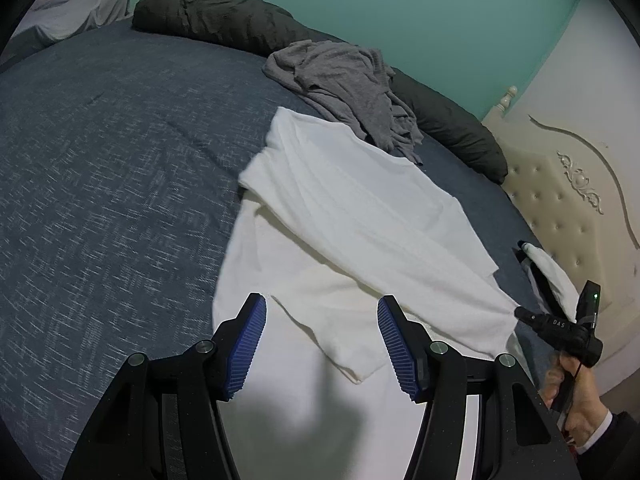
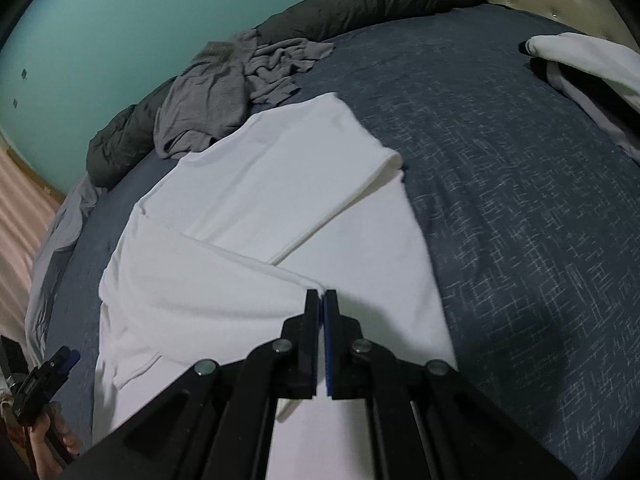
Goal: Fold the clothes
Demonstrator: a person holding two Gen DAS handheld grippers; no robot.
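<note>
On bed (image 1: 100, 140): right gripper (image 2: 322, 296), marked "DAS", pinches white shirt (image 2: 260, 184); left gripper (image 1: 322, 312) fingers apart.

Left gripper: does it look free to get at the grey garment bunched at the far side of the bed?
Probably yes. The left gripper is open and holds nothing, and only the flat white shirt lies between it and the grey garment.

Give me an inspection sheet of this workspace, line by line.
Surface: dark blue flecked bedspread, mostly bare.
Job's things: white cotton T-shirt lying partly folded; crumpled grey knit garment beyond it.
Clutter: dark olive bunched duvet along the far edge; white and black cloth item.
Grippers: left claw open above the shirt; right claw shut on a shirt fold.
Cables: nothing seen.
Surroundings: teal painted wall, cream tufted headboard.
</note>
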